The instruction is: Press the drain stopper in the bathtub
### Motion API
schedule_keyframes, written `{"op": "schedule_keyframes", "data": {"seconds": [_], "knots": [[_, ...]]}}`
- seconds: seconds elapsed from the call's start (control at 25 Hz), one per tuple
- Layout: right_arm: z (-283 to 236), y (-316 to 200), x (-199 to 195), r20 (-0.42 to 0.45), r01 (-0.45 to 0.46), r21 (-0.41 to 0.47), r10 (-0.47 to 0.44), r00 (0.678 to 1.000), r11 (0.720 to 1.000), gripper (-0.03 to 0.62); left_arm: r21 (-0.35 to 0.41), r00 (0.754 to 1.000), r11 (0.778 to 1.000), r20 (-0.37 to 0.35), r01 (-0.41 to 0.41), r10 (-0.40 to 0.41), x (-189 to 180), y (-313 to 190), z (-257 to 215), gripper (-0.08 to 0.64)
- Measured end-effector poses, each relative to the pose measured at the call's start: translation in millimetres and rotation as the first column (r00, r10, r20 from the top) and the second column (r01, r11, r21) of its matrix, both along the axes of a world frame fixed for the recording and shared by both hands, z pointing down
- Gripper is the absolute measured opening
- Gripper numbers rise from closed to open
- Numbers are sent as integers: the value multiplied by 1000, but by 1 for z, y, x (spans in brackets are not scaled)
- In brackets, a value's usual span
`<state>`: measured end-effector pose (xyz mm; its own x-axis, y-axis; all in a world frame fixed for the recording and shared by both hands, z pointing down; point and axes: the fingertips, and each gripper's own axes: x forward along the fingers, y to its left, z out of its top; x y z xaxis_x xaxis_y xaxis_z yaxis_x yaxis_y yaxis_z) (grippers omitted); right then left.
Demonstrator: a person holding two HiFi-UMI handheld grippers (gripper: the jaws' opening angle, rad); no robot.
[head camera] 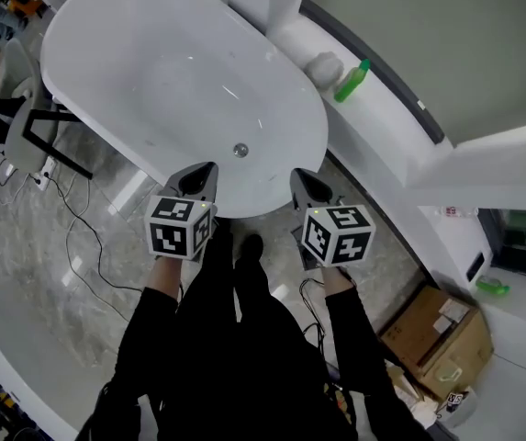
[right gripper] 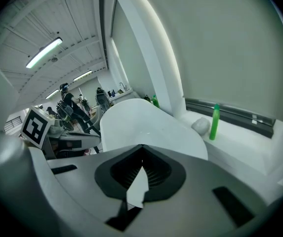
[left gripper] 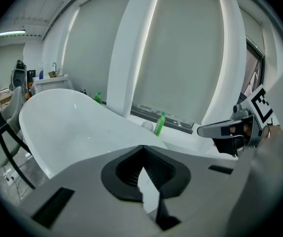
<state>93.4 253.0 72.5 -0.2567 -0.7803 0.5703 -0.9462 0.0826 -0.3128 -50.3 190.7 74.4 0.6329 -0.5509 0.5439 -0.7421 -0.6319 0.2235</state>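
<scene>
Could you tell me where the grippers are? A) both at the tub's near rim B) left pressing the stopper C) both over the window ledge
A: left gripper and right gripper sit at the near rim of the white oval bathtub, short of its round metal drain stopper.

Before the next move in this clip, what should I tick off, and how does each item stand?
1. Stopper in view: ok, on the tub floor.
2. Floor around the stopper bare: ok.
3. Left tool shut, empty: ok.
4. Right tool shut, empty: ok.
5. A tool over the stopper: not ok, both hang by the near rim.
6. Stopper up or down: cannot tell.
</scene>
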Motion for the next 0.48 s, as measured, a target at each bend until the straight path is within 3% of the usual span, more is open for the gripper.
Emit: {"op": "schedule_keyframes", "data": {"seconds": [0.48], "knots": [[75,-82,6,-11,4,-124,-5,1000,992,3,-163,997,986,63,-32,43,24,-90,94,5]]}}
